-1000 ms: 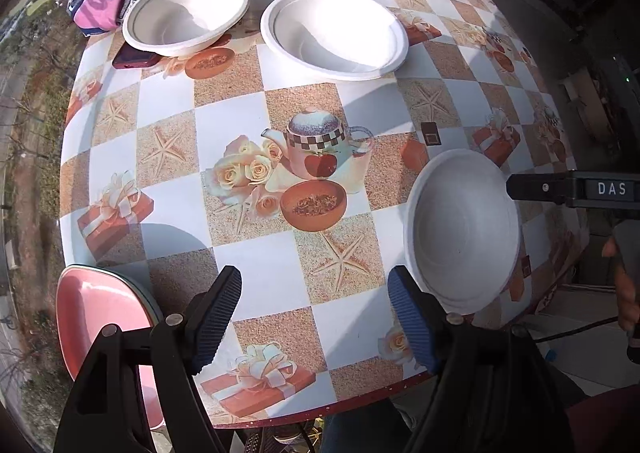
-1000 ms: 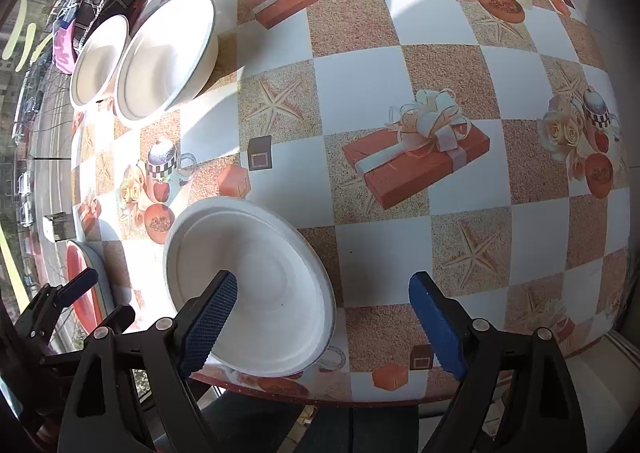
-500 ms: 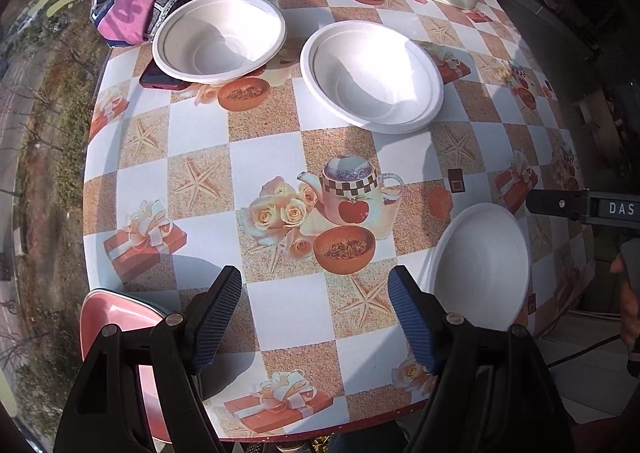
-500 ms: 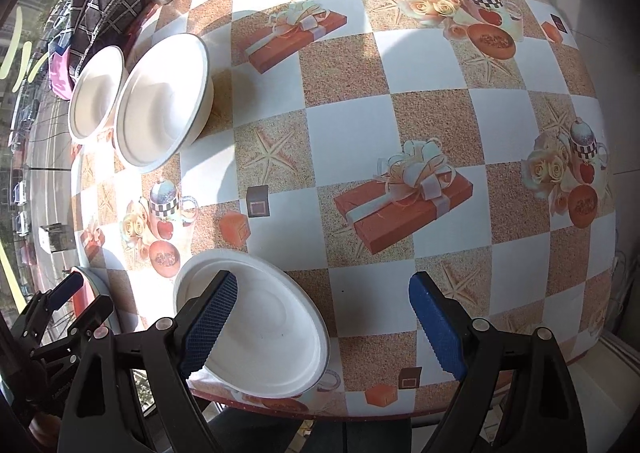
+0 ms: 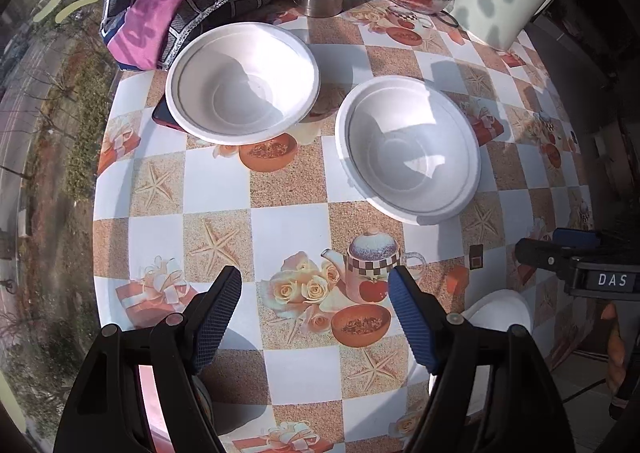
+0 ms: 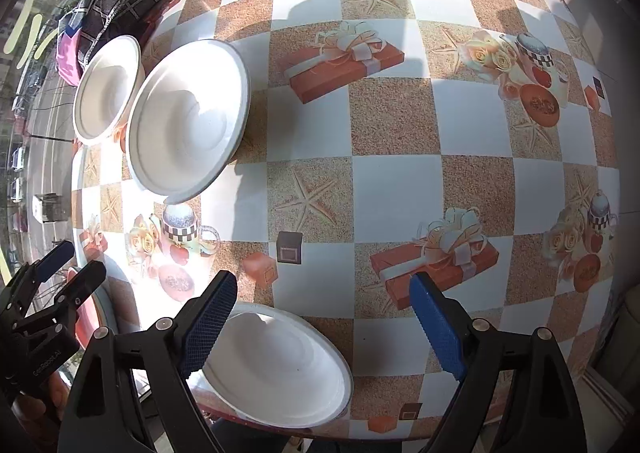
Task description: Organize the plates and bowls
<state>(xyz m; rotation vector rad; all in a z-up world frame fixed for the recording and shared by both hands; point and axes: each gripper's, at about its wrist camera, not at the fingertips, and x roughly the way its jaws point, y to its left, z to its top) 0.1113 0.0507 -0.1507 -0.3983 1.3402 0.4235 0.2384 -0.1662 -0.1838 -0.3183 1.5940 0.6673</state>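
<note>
Hanging over the patterned table (image 5: 288, 225), the left gripper (image 5: 314, 313) is standing with its jaws apart and nothing between them; two white bowls (image 5: 243, 82) (image 5: 408, 149) are sitting well beyond its tips. The right gripper (image 6: 322, 323) is gaping too (nothing pinched), with a third bowl (image 6: 280, 369) lying at the table's near edge, just beneath its left finger (image 6: 206, 323).

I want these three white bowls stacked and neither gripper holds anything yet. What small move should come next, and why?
Probably lower the right gripper onto the rim of the near bowl and close on it. Its jaws stand open and empty, that bowl lies just under its left finger at the table's edge, and the other two bowls sit farther off.
</note>
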